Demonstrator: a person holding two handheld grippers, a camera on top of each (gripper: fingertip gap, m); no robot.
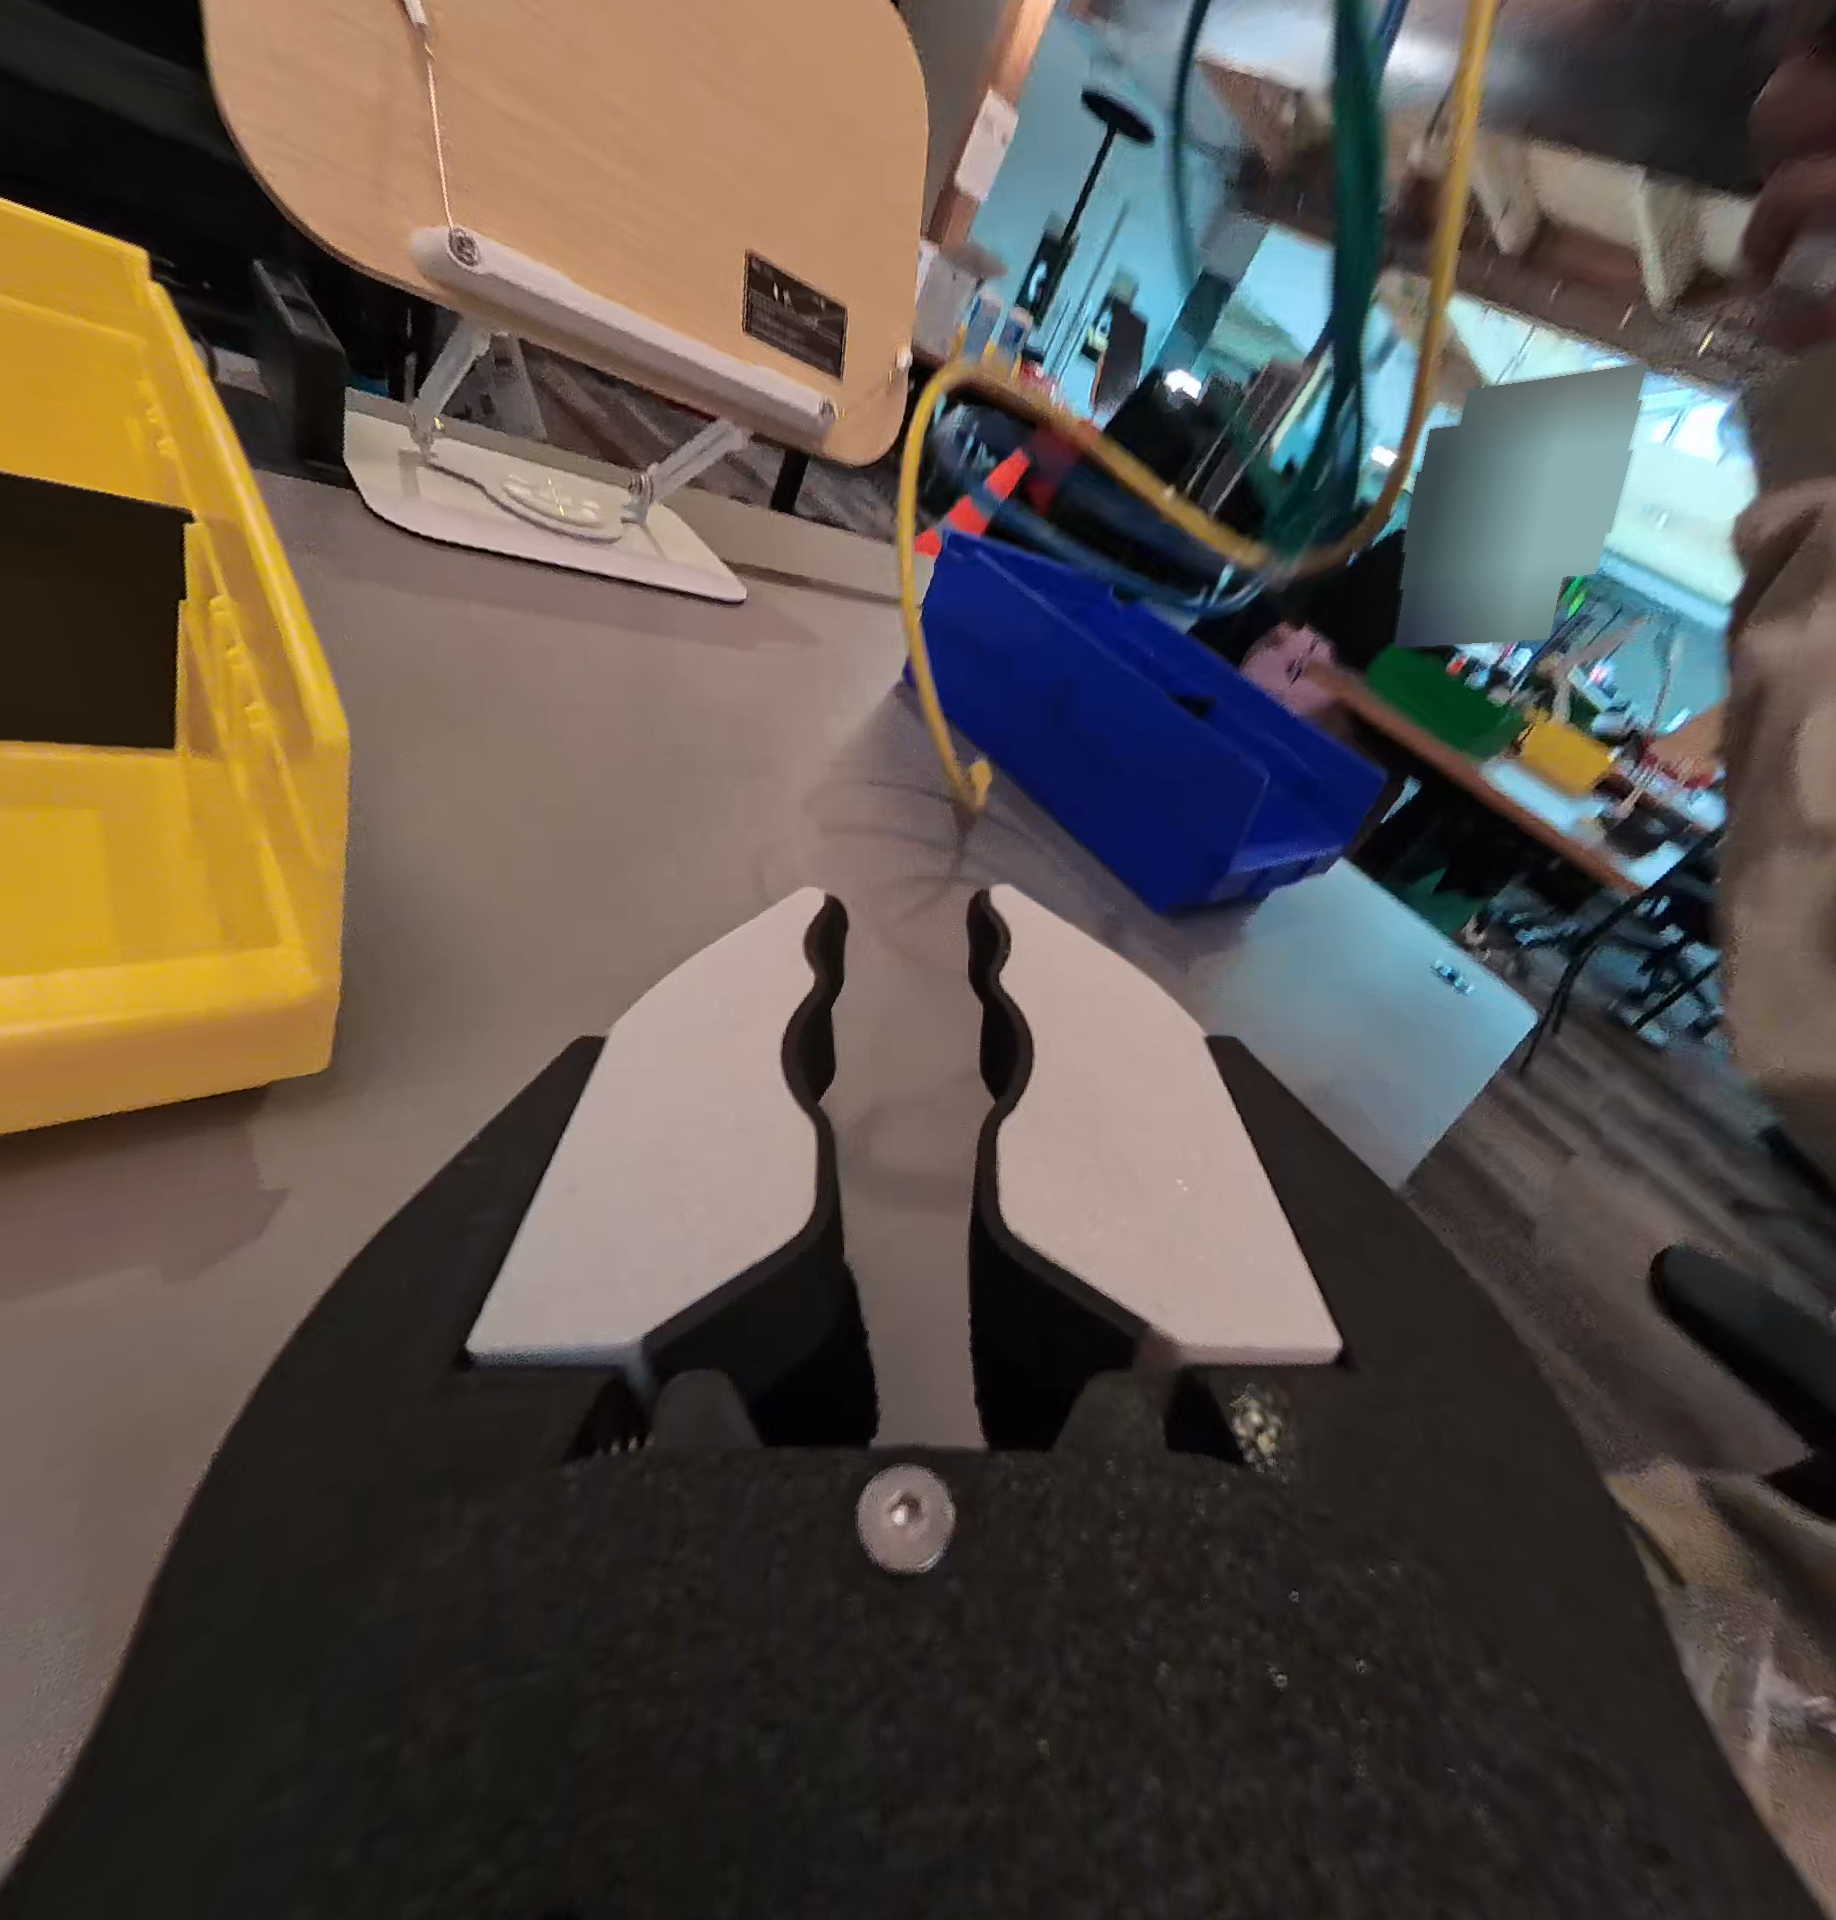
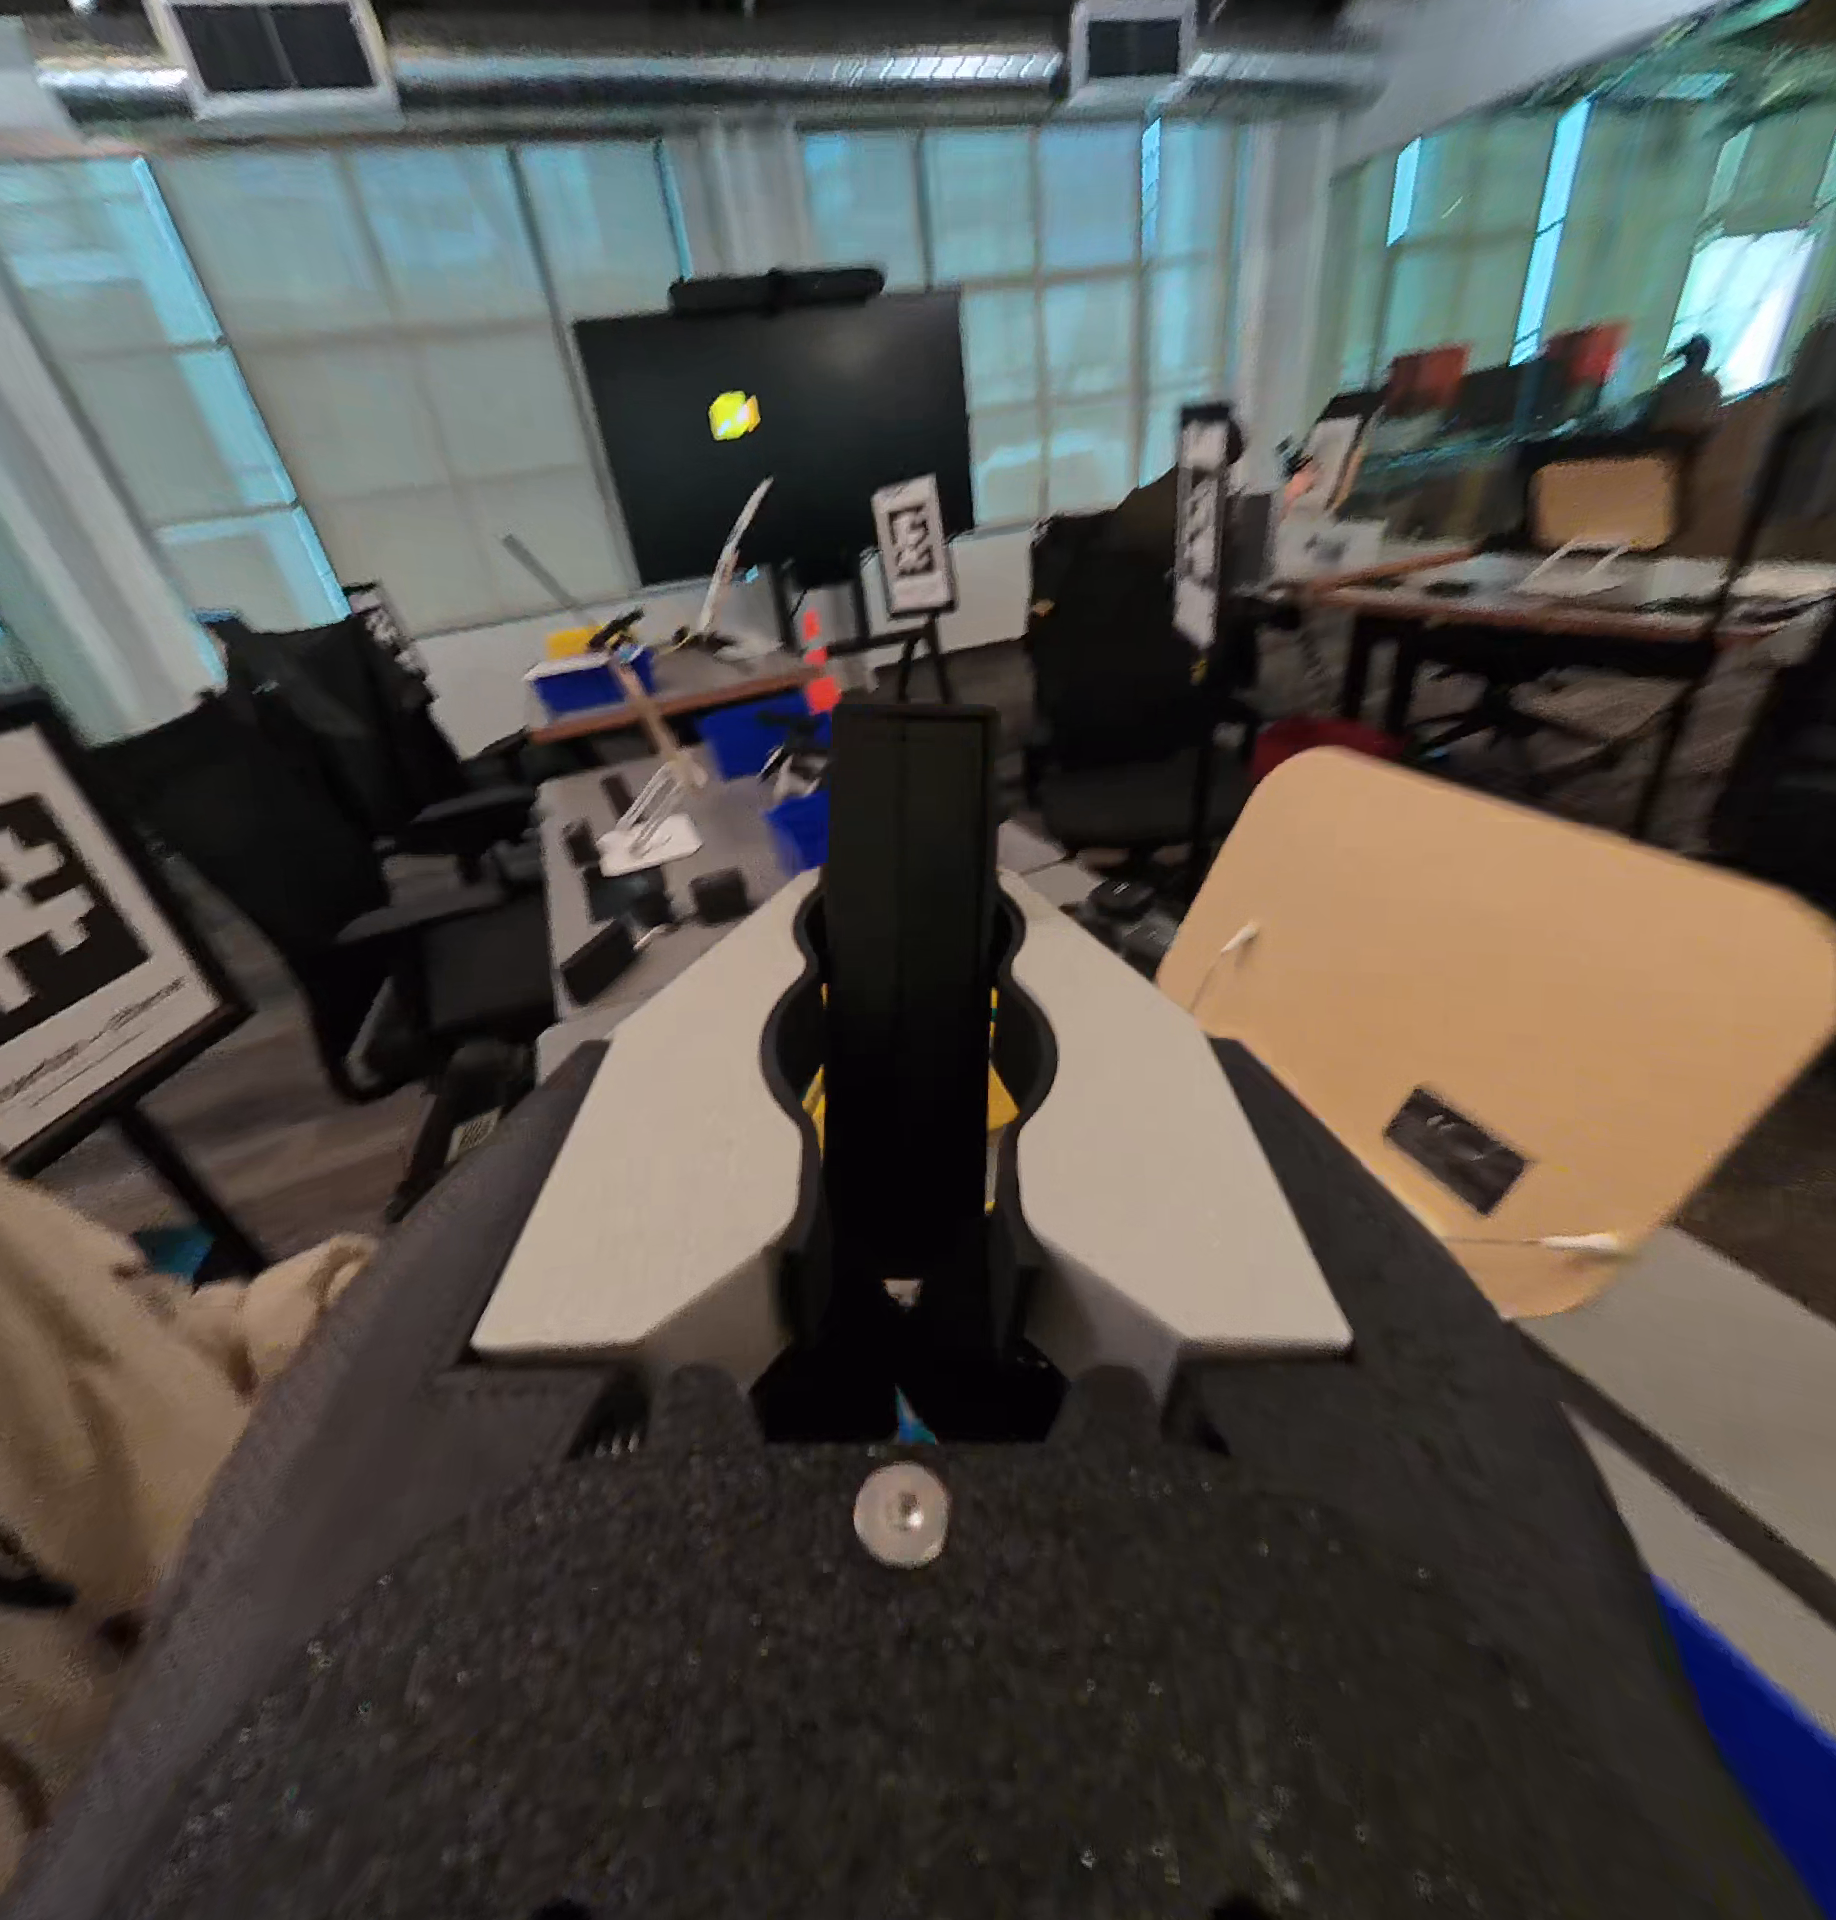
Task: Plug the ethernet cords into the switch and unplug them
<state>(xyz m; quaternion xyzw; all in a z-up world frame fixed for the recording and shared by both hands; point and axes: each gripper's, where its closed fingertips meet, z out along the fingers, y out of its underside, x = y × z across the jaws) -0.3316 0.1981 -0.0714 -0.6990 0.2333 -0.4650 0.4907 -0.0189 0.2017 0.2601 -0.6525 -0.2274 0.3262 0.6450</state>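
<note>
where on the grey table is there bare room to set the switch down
Bare grey table lies between the yellow bin and blue bin, ahead of the open left gripper. It is tighter near the hanging yellow cord and the wooden stand.

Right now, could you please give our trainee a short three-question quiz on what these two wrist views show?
1. True or false: the left gripper grips the yellow cord.
2. What does the right gripper hold? A) a blue bin B) a black slab-like device C) a wooden board
3. Fill in: the yellow cord's plug dangles in front of the ____ bin.

Key: 1 false, its jaws stand apart and empty; 2 B, the black device, presumably the switch; 3 blue.
</note>
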